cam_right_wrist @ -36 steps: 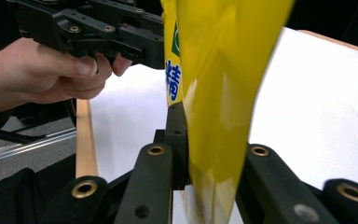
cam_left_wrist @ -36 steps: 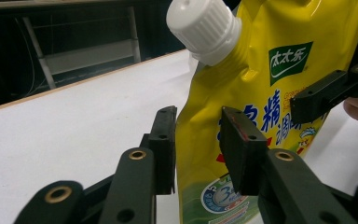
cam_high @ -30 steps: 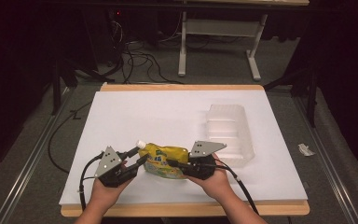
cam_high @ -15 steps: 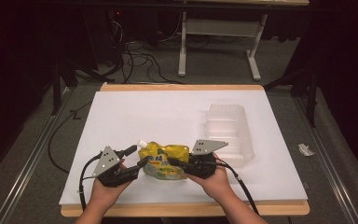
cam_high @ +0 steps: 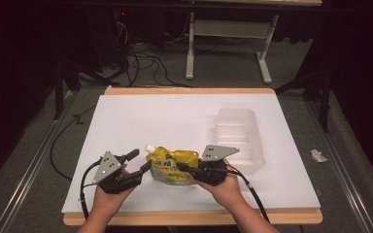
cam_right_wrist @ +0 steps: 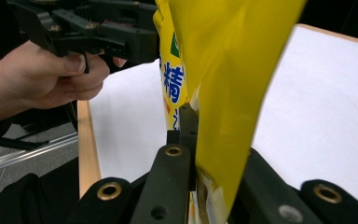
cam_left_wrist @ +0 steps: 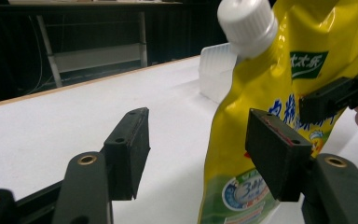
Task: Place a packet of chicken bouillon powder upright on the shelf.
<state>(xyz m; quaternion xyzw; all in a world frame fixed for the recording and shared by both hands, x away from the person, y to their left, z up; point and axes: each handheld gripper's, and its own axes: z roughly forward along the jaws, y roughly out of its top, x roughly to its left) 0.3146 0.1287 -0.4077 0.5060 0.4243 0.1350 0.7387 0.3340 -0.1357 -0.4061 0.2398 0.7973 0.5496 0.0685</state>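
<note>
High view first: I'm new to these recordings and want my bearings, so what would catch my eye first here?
The bright yellow spout pouch with its white screw cap stands out on the white table, near its front edge between the two hands. The right tool is clamped on the pouch's edge, while the left tool, its jaws having just been opening, stands open beside the pouch. A clear plastic tray sits to the right, behind them.

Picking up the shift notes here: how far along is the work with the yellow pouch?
Done: the right claw is shut on the yellow pouch, holding it up off the white table. In hand: the left claw has just been opening; its pads stand apart beside the pouch, gripping nothing. Left, as far as I can judge: the pouch's white cap is still on, and the clear plastic tray holds nothing.
</note>
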